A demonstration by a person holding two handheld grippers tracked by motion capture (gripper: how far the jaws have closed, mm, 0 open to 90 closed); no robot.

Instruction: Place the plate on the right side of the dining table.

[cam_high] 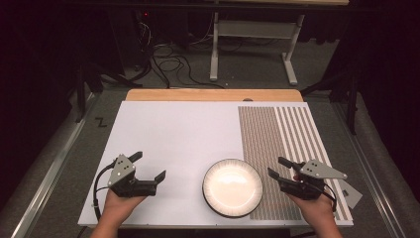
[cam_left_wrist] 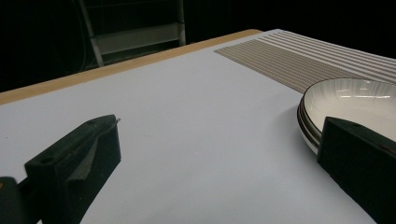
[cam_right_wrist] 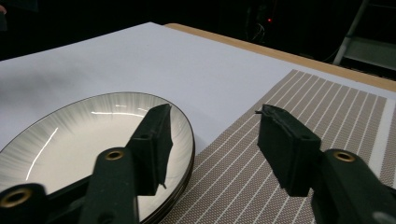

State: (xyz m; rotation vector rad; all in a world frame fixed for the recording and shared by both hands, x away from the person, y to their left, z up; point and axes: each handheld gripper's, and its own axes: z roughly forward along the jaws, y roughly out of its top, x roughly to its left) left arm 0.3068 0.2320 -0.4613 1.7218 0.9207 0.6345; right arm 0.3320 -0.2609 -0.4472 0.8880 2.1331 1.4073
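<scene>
A white plate (cam_high: 232,187) with a dark rim lies near the front edge of the white board (cam_high: 173,134), its right side overlapping a striped brown mat (cam_high: 277,144). In the left gripper view the plate (cam_left_wrist: 355,100) looks like a stack of two or three. My left gripper (cam_high: 149,165) is open wide to the left of the plate, with bare board between its jaws (cam_left_wrist: 219,130). My right gripper (cam_high: 276,166) hovers over the mat just right of the plate, its jaws apart with nothing between them (cam_right_wrist: 214,114). One of its jaws stands in front of the plate (cam_right_wrist: 79,140) near its rim.
The wooden table edge (cam_high: 213,94) runs behind the board. A small grey piece (cam_high: 350,192) lies off the board's right front corner. Beyond the table stand a white table frame (cam_high: 252,44) and cables on the floor (cam_high: 171,64).
</scene>
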